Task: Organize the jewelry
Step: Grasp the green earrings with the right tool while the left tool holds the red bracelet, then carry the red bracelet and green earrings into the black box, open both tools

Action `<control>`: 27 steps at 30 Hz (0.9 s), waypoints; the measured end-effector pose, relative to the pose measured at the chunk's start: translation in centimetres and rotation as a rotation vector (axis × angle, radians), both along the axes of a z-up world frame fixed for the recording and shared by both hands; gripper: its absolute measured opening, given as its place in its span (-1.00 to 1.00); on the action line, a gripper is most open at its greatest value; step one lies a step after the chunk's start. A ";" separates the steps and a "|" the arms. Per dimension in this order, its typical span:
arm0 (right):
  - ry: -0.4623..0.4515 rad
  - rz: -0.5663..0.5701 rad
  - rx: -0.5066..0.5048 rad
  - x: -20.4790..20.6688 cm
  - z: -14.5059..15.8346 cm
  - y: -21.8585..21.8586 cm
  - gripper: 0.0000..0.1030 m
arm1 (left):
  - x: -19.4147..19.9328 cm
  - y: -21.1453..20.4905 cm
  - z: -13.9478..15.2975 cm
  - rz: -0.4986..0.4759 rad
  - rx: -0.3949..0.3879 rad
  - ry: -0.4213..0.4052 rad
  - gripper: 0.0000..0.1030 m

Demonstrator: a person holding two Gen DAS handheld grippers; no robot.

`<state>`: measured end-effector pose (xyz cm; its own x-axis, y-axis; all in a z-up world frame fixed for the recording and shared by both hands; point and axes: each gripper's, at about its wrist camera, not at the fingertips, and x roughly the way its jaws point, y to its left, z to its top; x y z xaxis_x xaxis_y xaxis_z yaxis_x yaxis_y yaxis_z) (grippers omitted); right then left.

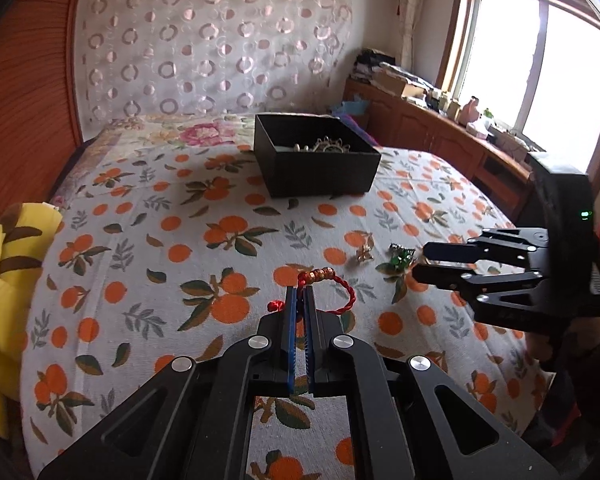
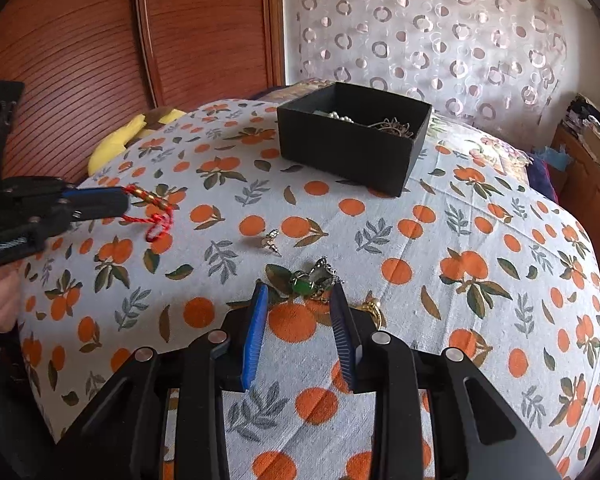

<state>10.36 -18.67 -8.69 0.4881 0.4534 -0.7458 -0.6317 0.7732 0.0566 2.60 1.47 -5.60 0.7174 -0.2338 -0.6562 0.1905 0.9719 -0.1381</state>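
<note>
So the left gripper (image 1: 299, 294) has its jaws pinched together on a red cord bracelet (image 1: 332, 286) with gold beads, and the loop dangles just above the orange-print bedspread (image 1: 172, 240). Over on the right, the right gripper (image 2: 299, 296) hangs with its blue pads spread apart, right at a little tangle of green-stone jewelry (image 2: 310, 280) lying on the cloth; a bit of gold chain (image 2: 374, 310) peeks out beside its right finger. A small earring (image 2: 271, 240) sits alone between the two grippers. Farther back is the open black box (image 1: 316, 160), already holding pearls and some silver filigree pieces. Nothing sits between the bracelet and the box, just bedspread. A yellow plush toy (image 1: 8, 280) slumps off the left edge, with a wooden cabinet (image 1: 440, 136) along the window side.
</note>
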 end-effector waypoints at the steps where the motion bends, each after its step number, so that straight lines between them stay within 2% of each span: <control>1: 0.003 -0.005 0.002 0.2 0.0 0.0 -0.33 | -0.1 0.0 0.1 0.000 -0.003 -0.002 -0.95; 4: 0.019 -0.006 0.012 0.9 0.0 0.2 -0.33 | -0.1 -0.1 0.2 -0.003 -0.006 -0.004 -0.95; 11: -0.004 0.021 -0.088 1.2 -0.8 1.7 -0.34 | -0.2 -0.3 0.0 -0.007 -0.007 0.005 -0.95; 15: -0.007 0.018 -0.089 1.3 -0.8 1.4 -0.33 | -0.2 -0.4 0.0 -0.006 -0.006 0.006 -0.95; 18: -0.012 0.024 -0.083 1.1 -0.8 1.3 -0.40 | -0.2 -0.3 0.0 -0.006 -0.006 0.005 -0.95; 19: -0.012 0.026 -0.075 1.0 -0.7 1.2 -0.63 | -0.2 -0.3 0.0 -0.006 -0.006 0.005 -0.95; 27: -0.016 0.015 -0.041 1.0 -0.2 0.6 -0.65 | -0.2 -0.4 -0.1 -0.006 -0.006 0.005 -0.95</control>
